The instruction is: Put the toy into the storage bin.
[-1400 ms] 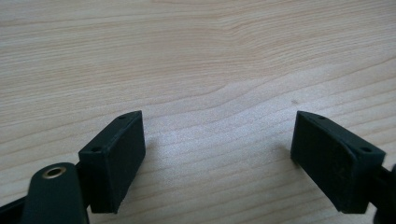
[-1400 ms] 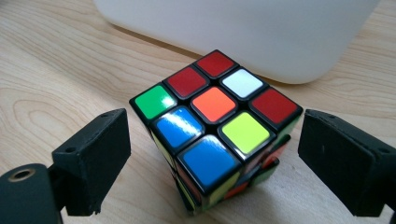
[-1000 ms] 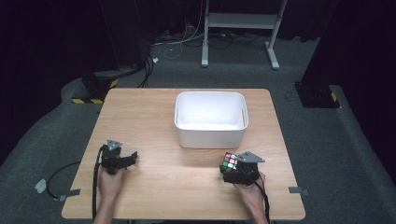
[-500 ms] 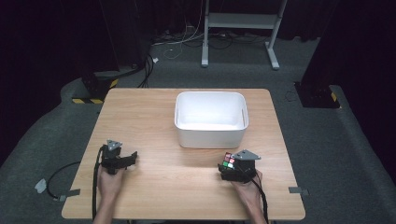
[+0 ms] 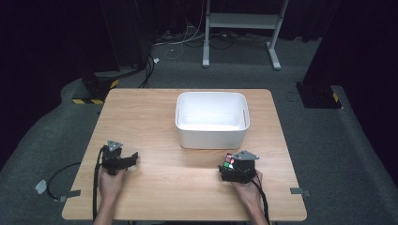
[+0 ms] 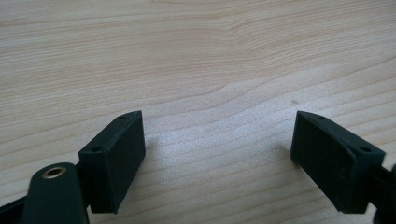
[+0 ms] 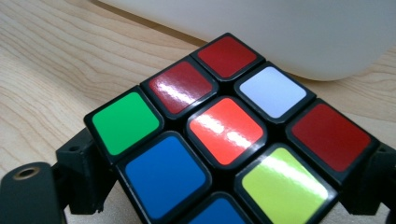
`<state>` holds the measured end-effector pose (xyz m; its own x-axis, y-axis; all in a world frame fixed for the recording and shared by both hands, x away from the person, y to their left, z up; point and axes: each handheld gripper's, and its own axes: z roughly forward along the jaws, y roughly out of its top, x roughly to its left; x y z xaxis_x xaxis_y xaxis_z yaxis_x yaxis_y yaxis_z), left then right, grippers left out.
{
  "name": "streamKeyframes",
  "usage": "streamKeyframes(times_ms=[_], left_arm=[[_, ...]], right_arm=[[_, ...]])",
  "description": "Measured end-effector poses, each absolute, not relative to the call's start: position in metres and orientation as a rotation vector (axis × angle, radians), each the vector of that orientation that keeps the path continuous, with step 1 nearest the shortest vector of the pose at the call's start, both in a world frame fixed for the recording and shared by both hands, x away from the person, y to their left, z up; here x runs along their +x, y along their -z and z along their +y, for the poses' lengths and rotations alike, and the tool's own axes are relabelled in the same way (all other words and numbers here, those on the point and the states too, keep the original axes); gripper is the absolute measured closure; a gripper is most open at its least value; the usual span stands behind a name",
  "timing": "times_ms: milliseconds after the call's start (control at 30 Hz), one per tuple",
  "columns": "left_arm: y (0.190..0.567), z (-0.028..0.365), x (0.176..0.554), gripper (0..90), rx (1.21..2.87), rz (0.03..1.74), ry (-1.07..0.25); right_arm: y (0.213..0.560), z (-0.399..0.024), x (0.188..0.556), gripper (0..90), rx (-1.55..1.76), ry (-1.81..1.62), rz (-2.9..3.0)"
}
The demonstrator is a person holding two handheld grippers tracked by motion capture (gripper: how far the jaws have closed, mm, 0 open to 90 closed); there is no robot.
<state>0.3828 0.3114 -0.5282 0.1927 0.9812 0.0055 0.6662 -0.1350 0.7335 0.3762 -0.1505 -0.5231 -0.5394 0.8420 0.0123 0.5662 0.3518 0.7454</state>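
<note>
The right tongs (image 5: 228, 168) are sitting near the desk's (image 5: 155, 117) front edge, toward its right corner, with the puzzle cube (image 5: 228, 162) between their jaws. Those jaws have just been closing in on the cube, and in the right gripper view they are standing tight against the two opposite sides of the cube (image 7: 224, 135), so the tongs are gripping it. Whether the cube is resting on the desk or is lifted just off it is hard to tell. The white bin (image 5: 211, 119) is standing just behind the cube, near the middle of the desk and closer to the back edge. The left tongs (image 5: 133, 158) are lying low over the desk near the front left corner, their jaws standing wide apart with bare wood between them (image 6: 219, 140).
</note>
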Motion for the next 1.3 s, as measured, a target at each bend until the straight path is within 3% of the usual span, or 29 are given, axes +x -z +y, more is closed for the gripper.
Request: streamKeyframes(times_ms=[1300], left_arm=[[0.528, 0.312, 0.383, 18.0, 1.872, 1.537, -0.674]], right_arm=[[0.504, -0.160, 0.372, 14.8, 1.182, -1.031, 2.244]])
